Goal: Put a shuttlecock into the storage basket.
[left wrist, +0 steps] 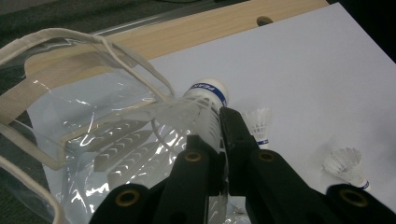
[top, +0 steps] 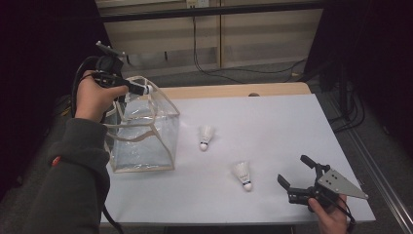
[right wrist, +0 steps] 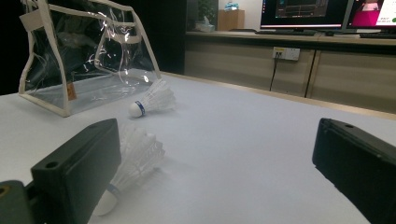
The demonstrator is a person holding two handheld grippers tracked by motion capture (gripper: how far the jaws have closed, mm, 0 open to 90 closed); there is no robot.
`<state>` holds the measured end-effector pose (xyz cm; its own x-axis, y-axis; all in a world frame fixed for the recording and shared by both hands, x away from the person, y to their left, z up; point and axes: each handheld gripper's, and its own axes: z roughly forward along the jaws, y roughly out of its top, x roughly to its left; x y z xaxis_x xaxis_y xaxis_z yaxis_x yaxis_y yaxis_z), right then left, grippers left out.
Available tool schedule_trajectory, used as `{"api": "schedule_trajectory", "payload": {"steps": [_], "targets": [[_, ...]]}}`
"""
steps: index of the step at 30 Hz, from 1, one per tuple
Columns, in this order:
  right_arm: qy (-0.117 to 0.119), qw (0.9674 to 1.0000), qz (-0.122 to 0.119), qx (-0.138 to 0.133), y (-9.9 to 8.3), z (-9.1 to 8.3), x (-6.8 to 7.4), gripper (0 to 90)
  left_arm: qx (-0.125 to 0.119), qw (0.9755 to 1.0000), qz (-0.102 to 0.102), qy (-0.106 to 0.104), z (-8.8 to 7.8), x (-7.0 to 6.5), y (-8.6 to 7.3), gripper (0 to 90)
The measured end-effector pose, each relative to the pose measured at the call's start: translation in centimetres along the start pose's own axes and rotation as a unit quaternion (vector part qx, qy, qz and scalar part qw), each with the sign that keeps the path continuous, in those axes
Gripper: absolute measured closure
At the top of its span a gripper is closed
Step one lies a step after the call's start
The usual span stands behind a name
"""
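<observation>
Shuttlecock (left wrist: 205, 109) pinched in my left gripper (top: 141, 89) fingers above the clear bag (top: 141, 131), seemingly about to drop in; my right gripper (top: 298, 176) gapes near the counter's (top: 272, 126) remaining two.

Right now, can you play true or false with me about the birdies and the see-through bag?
1. The left gripper holds a shuttlecock above the clear bag. True.
2. Three shuttlecocks lie on the table. False: two lie there, one nearer the bag, another nearer the right gripper.
3. The right gripper's jaws are shut on a shuttlecock. False: they are open and hold nothing.
4. The bag stands on the table's left part. True.
</observation>
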<state>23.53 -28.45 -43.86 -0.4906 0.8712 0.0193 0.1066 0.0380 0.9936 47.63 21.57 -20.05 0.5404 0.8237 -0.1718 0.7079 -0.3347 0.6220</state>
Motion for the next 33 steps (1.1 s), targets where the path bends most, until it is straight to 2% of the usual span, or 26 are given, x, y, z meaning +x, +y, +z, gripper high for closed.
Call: {"api": "schedule_trajectory", "payload": {"steps": [11, 13, 19, 33], "targets": [[0.001, 1.0, 0.002, 0.0, 0.0, 0.0, 0.0, 1.3, -0.001, 1.0, -0.003, 0.008, 0.1, 0.5, -0.1, 88.6], [-0.001, 1.0, 0.002, 0.0, 0.0, 0.0, 0.0, 1.3, -0.005, 0.9999, -0.01, 0.01, 0.1, 0.5, -0.1, 88.6], [0.0, 1.0, 0.002, 0.0, 0.0, 0.0, 0.0, 1.2, -0.003, 0.9998, -0.013, 0.014, -0.1, 1.0, -0.3, 88.7], [-0.002, 1.0, 0.002, 0.0, 0.0, -0.1, -0.1, 1.3, 0.007, 0.9989, -0.021, 0.041, 0.2, 2.4, -1.0, 88.6]]}}
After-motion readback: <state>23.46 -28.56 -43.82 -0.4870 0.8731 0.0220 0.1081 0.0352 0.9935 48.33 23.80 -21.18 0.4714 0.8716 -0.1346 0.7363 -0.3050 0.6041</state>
